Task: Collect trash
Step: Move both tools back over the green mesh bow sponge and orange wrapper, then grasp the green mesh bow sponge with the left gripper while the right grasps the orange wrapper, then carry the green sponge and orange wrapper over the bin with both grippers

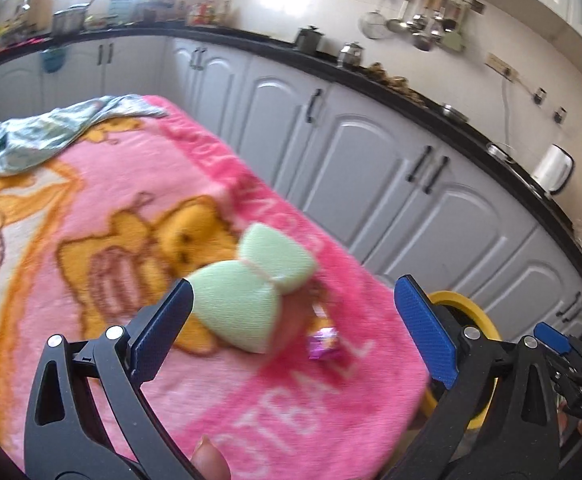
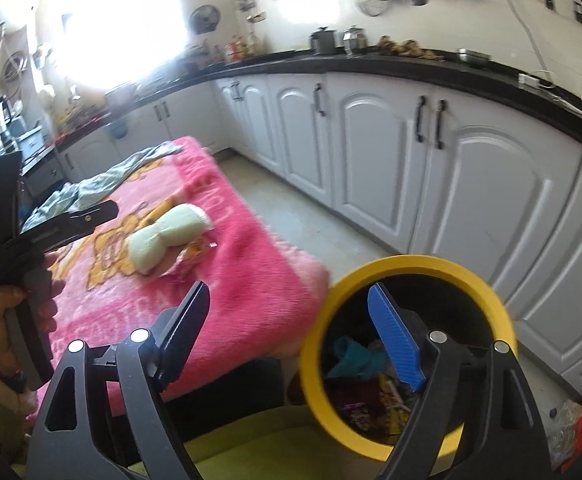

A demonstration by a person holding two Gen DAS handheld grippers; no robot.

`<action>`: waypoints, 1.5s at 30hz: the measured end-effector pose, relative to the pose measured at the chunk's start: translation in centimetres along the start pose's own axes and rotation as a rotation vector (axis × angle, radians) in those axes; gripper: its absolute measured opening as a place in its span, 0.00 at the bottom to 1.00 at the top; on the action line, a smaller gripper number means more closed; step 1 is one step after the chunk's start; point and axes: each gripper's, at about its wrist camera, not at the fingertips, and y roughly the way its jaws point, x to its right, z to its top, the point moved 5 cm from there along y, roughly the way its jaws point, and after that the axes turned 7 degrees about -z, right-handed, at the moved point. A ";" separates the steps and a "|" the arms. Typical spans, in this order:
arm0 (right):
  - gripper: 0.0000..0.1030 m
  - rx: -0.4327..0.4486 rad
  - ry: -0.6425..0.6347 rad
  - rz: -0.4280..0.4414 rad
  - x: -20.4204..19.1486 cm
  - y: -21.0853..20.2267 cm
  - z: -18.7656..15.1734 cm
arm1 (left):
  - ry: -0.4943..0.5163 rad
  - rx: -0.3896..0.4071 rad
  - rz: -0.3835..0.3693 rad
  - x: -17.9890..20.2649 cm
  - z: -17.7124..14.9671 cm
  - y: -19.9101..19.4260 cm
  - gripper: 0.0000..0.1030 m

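A small shiny purple-pink wrapper (image 1: 323, 344) lies on the pink blanket (image 1: 91, 208), just right of a pale green bow-shaped pad (image 1: 275, 256). My left gripper (image 1: 295, 288) hovers over them, open, nothing between its blue pads. The pad (image 2: 171, 232) also shows in the right wrist view. My right gripper (image 2: 289, 290) is open and empty, its right finger over the mouth of a yellow-rimmed bin (image 2: 411, 264) beside the blanket's corner. Several crumpled wrappers (image 2: 371, 396) lie inside the bin. The bin's rim (image 1: 463, 308) shows behind the left gripper's right finger.
A crumpled teal cloth (image 1: 51, 132) lies at the blanket's far end. White cabinets (image 2: 491, 200) under a black counter run along the right, with bare tiled floor (image 2: 291, 216) between. A hand (image 2: 3, 320) grips the left tool's handle.
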 end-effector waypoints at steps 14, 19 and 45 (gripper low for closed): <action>0.69 -0.143 -0.094 0.135 -10.2 9.2 0.2 | -0.018 -0.142 -0.022 -6.0 -0.6 3.5 0.90; 0.58 -0.208 -0.057 0.179 -11.8 12.4 0.2 | 0.006 -0.197 -0.044 -6.2 -0.5 5.2 0.90; 0.13 -0.193 0.040 0.206 -4.6 7.6 0.4 | 0.247 -0.294 0.026 -2.1 -2.5 9.0 0.64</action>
